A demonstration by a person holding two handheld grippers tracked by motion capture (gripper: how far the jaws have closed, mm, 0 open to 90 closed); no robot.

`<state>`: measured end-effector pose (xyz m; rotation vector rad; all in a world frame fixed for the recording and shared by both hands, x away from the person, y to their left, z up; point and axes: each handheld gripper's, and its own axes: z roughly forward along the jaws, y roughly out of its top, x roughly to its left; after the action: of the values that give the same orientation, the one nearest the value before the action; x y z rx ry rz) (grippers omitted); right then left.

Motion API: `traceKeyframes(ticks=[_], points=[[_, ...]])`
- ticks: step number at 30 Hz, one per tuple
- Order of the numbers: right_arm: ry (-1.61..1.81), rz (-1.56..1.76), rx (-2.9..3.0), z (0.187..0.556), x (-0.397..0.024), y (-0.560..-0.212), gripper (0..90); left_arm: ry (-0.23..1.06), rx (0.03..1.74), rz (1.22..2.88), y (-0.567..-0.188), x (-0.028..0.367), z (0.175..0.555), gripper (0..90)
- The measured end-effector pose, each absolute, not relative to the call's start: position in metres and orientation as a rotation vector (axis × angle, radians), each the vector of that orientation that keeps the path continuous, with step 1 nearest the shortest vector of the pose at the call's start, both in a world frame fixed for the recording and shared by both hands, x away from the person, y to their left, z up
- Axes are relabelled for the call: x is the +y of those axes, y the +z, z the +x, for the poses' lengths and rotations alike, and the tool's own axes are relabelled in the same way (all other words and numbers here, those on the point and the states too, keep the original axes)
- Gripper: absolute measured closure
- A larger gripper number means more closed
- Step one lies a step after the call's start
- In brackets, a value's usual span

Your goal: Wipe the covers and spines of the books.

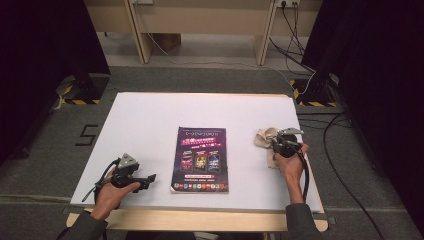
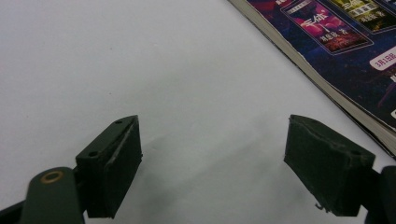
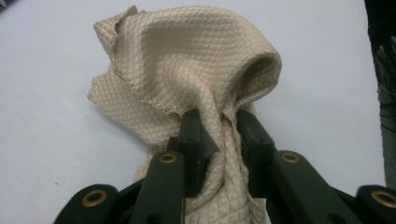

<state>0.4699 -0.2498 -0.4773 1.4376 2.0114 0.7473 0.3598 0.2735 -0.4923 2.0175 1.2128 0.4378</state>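
Observation:
A beige quilted cloth (image 1: pixel 264 136) lies bunched at the right side of the white tabletop (image 1: pixel 150 120). My right gripper (image 1: pixel 276 142) is shut on it: in the right gripper view a fold of the cloth (image 3: pixel 187 60) is pinched between the two black jaws of the gripper (image 3: pixel 219 135), and the rest billows up beyond them. A dark magazine (image 1: pixel 201 159) lies flat at the middle of the table. My left gripper (image 1: pixel 150 179) rests low at the front left, pointing toward the magazine (image 2: pixel 345 60). Its jaws (image 2: pixel 212 158) stand wide open with bare table between them.
Beyond the table's far edge are grey floor, wooden desk legs (image 1: pixel 136 35) and trailing cables (image 1: pixel 300 55). Black stands with yellow-striped bases (image 1: pixel 80 95) flank the far corners. The table's wooden front edge (image 1: pixel 200 220) runs just before the person's forearms.

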Motion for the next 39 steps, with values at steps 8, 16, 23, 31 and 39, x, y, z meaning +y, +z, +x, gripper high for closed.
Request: traceKeyframes(ticks=[8, 16, 23, 31, 39], points=[[0.744, 1.467, 2.004, 0.469, -0.250, -0.478, 57.9, 0.433, 1.208, 2.008, -0.492, 0.272, 0.360, 18.4], [0.857, 1.437, 1.947, 0.457, -0.244, -0.455, 47.6, 0.433, 1.188, 1.997, -0.490, 0.271, 0.360, 18.4], [0.975, 1.363, 2.004, 0.452, -0.219, -0.446, 45.3, 0.421, 1.164, 1.979, -0.490, 0.268, 0.359, 18.4], [1.104, 1.313, 2.139, 0.451, -0.177, -0.454, 43.7, 0.395, 1.128, 1.955, -0.489, 0.260, 0.358, 18.4], [1.097, 1.274, 2.258, 0.452, -0.139, -0.470, 42.7, 0.352, 1.085, 1.934, -0.490, 0.248, 0.360, 18.4]])
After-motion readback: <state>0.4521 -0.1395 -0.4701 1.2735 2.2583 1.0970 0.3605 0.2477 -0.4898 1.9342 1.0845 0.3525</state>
